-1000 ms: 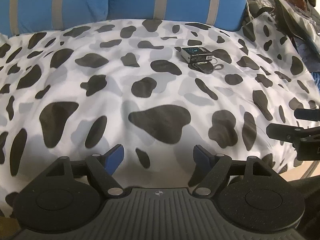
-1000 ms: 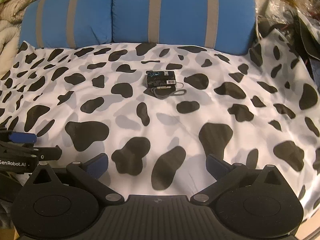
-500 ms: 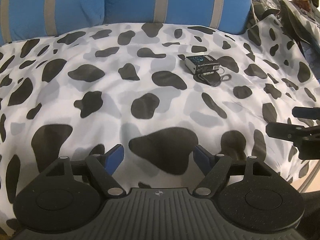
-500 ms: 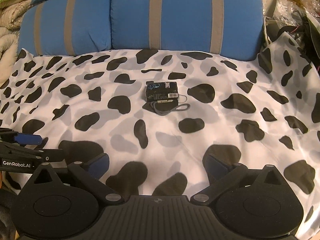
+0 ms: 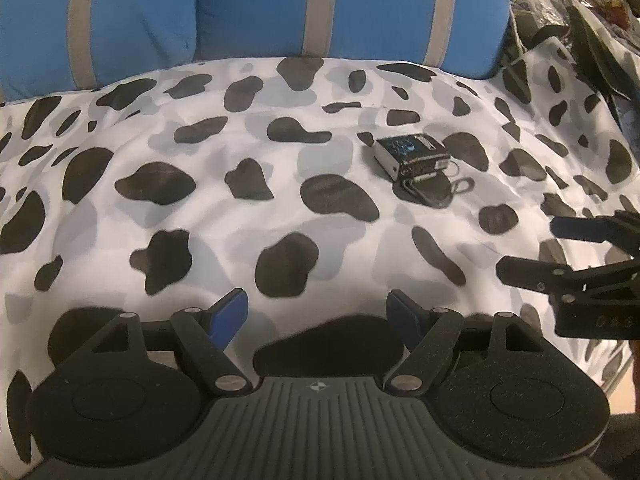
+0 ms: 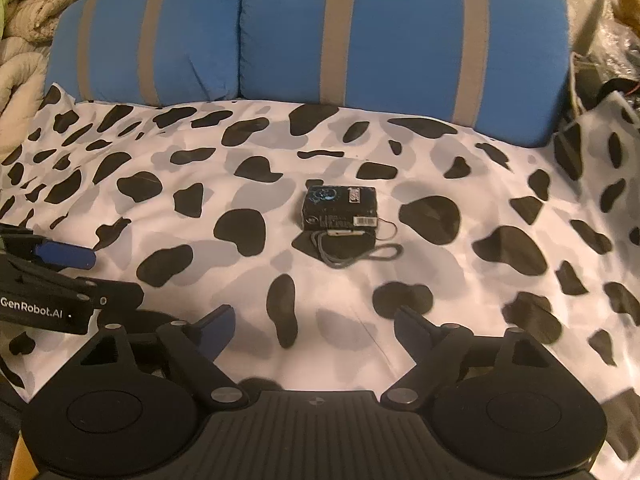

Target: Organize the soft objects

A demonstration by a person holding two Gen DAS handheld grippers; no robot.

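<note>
Both tongs, left and right, spread and empty above cow-print cotton blanket; right narrowing, nothing organized yet.

left hand-held gripper: tilted downward, jaws apart, nothing between its blue pads | right hand-held gripper: tilted downward, jaws apart and just been closing a little, nothing between them | the two sit side by side, near each other, not touching
</note>
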